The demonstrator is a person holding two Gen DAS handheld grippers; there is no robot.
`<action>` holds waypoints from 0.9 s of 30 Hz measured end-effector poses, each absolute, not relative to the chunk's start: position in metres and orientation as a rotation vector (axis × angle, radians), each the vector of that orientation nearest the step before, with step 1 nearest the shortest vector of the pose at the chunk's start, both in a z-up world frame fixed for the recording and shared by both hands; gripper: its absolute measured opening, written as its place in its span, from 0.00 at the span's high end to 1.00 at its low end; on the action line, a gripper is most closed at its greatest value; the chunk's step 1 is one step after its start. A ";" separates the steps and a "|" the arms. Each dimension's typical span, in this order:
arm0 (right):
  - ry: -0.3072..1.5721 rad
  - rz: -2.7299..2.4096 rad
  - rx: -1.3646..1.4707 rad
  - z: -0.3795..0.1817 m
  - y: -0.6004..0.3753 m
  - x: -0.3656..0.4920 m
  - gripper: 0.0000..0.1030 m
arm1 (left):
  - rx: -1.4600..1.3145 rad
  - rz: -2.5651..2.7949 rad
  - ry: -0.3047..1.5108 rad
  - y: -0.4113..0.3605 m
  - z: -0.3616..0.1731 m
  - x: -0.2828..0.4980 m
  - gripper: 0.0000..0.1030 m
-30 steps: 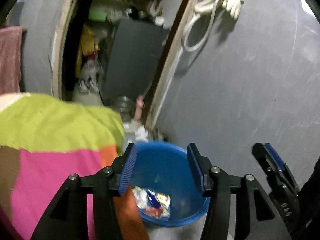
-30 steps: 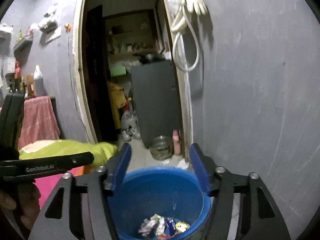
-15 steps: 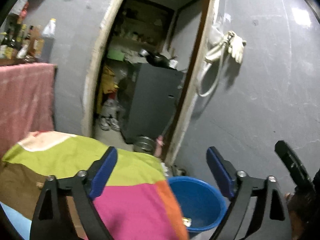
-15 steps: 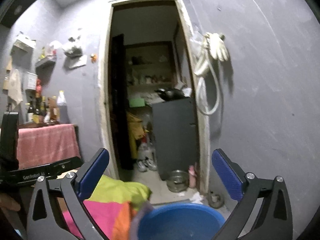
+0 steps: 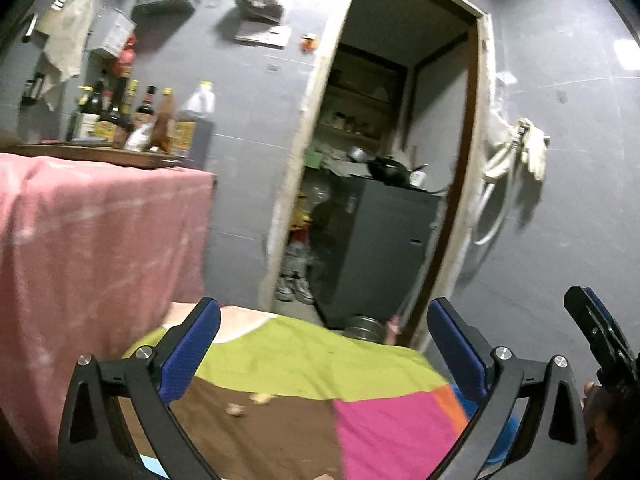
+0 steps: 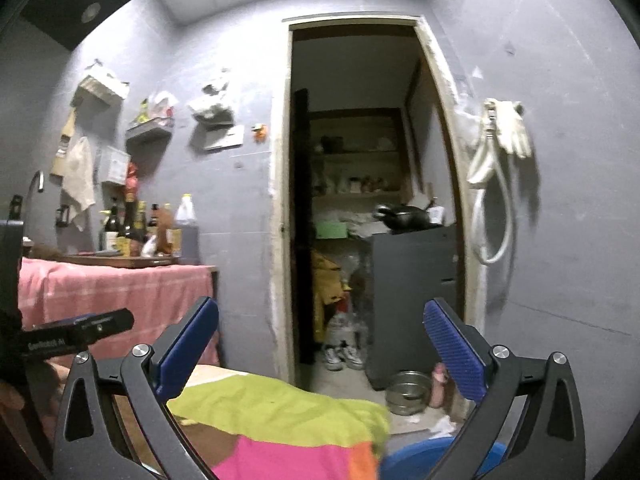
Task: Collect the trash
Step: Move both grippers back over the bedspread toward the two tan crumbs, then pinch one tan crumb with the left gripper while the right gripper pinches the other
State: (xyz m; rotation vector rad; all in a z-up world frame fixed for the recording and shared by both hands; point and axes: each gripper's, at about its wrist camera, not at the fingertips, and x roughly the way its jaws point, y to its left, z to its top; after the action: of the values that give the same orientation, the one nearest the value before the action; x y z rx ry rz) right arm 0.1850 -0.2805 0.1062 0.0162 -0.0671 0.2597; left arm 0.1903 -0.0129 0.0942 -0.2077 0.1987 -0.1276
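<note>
Both grippers are empty. The left gripper (image 5: 323, 344) has its jaws spread wide with nothing between them, and so does the right gripper (image 6: 322, 344). Both have just been opening.

The blue bucket (image 6: 420, 460) sits low on the floor, just past the edge of the bench (image 5: 280, 420) with the bright patchwork cloth. Only a bit of its rim shows now, so the trash inside cannot be seen. A few small crumbs (image 5: 236, 410) lie on the brown patch of the cloth. They may be trash that is left to pick up, but they are too small to be sure. So I think one drop is done and more picking up may be left.

A second ago both grippers were right over the bucket, jaws much closer together, and shiny wrappers lay at the bottom of it. Now both grippers are higher and point out at the wall and the doorway (image 6: 360, 200). The bucket has slid down to the bottom of both views. The pink cloth (image 5: 80, 240) and the bottles (image 5: 140, 120) have come into the left view.
</note>
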 end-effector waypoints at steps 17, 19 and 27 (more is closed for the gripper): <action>0.255 0.441 -0.041 0.037 -0.192 0.277 0.00 | -0.132 0.006 0.475 0.069 0.003 0.235 0.02; 0.318 0.458 -0.044 0.025 -0.186 0.290 0.00 | -0.124 -0.004 0.522 0.069 -0.007 0.242 0.02; 0.522 0.555 -0.114 -0.008 -0.164 0.326 0.22 | -0.116 -0.088 0.634 0.064 -0.028 0.265 0.19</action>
State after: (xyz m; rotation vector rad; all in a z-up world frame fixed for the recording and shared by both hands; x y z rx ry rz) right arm 0.3257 -0.1638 -0.0080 -0.1136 0.5225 0.5552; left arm 0.2650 0.0642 -0.0280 -0.1159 0.6337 -0.0883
